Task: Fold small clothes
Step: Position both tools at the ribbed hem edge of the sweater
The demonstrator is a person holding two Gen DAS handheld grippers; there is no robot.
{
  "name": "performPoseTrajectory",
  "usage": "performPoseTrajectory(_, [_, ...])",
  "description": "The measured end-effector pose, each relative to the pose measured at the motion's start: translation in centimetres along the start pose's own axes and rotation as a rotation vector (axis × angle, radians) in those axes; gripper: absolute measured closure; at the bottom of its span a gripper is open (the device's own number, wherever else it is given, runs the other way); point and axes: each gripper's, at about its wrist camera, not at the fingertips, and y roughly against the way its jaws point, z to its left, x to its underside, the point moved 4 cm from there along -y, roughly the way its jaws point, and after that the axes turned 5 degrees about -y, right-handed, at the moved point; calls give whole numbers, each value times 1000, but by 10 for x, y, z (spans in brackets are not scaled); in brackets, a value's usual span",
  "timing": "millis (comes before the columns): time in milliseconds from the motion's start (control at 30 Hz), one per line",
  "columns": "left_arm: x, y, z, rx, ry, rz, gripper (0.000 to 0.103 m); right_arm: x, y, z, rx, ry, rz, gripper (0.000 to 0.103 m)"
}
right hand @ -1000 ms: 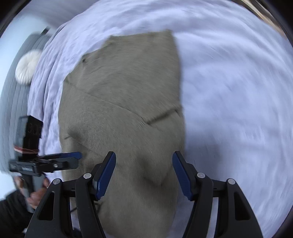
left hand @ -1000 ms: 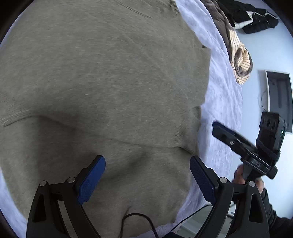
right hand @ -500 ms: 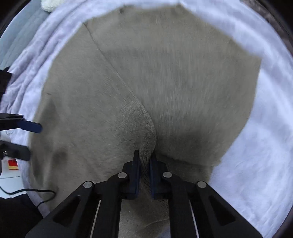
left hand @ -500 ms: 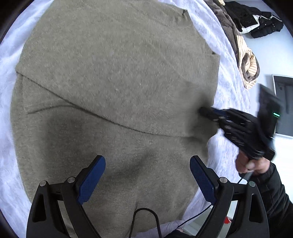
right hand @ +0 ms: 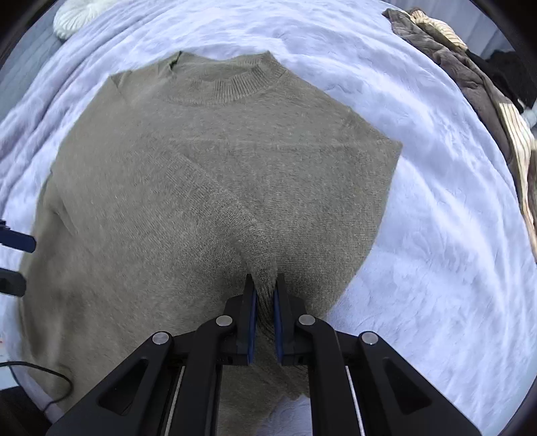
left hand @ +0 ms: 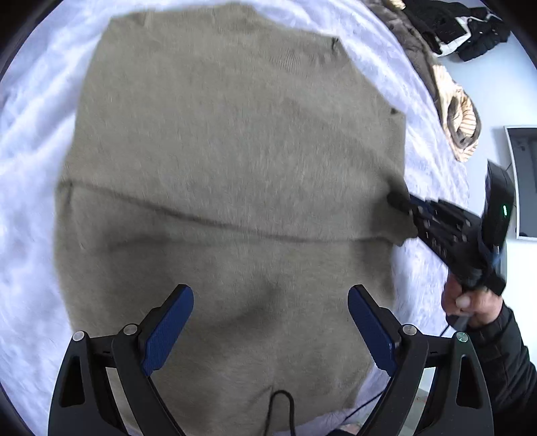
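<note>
An olive-grey knit sweater [left hand: 235,151] lies flat on a white bedspread [left hand: 30,141], with one sleeve folded across its body. It also shows in the right wrist view [right hand: 208,187], ribbed collar at the far end. My left gripper [left hand: 270,327] is open and empty, hovering above the sweater's lower part. My right gripper [right hand: 264,295] is shut on the sleeve cuff of the sweater and holds it over the body; it shows in the left wrist view [left hand: 401,203] at the sweater's right edge.
A pile of brown, striped and black clothes [left hand: 449,84] lies at the bed's far right, also in the right wrist view [right hand: 480,77]. A white round cushion [right hand: 80,13] sits at the far left. A cable [left hand: 282,409] trails near the front edge.
My right gripper came in over the sweater, shut on the sleeve cuff and drew it across the body. My left gripper stayed open and rose, so more of the sweater shows.
</note>
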Motion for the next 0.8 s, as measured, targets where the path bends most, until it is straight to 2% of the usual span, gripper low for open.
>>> performPoseTrajectory(133, [-22,14,12,-14,-24,-53,10,0,27,11,53,58,-72,94])
performPoseTrajectory(200, [-37,10,23,-66,-22,-58,10,-6,19,16,139,87,-86,93])
performPoseTrajectory(233, [-43,6,30,-95,-19,-55,10,-6,8,17,182,102,-71,87])
performPoseTrajectory(300, [-52,-5,46,-176,6,-25,10,-5,-15,14,232,103,14,69])
performPoseTrajectory(333, [-54,-8,54,-214,18,-11,10,-2,-21,8,226,71,61,69])
performPoseTrajectory(367, [-54,-7,57,-223,19,-11,10,0,-17,1,199,15,66,69])
performPoseTrajectory(433, [-54,4,53,-200,-6,-49,10,4,5,-14,169,-104,21,65])
performPoseTrajectory(500, [-54,14,42,-153,-51,-89,10,13,31,-28,146,-220,-35,41])
performPoseTrajectory(567, [-59,11,31,-140,-96,-99,10,22,51,-31,41,-312,-94,32])
performPoseTrajectory(667, [-70,-13,30,-215,-122,-59,10,18,44,-8,-88,-315,-75,32])
performPoseTrajectory(700, [-71,-23,36,-263,-122,-44,10,15,35,2,-98,-296,-64,32])
performPoseTrajectory(767, [-73,-31,53,-352,-115,-36,10,6,6,10,-52,-247,-3,32])
performPoseTrajectory(800, [-73,-32,64,-371,-105,-36,10,2,-9,7,17,-238,32,33])
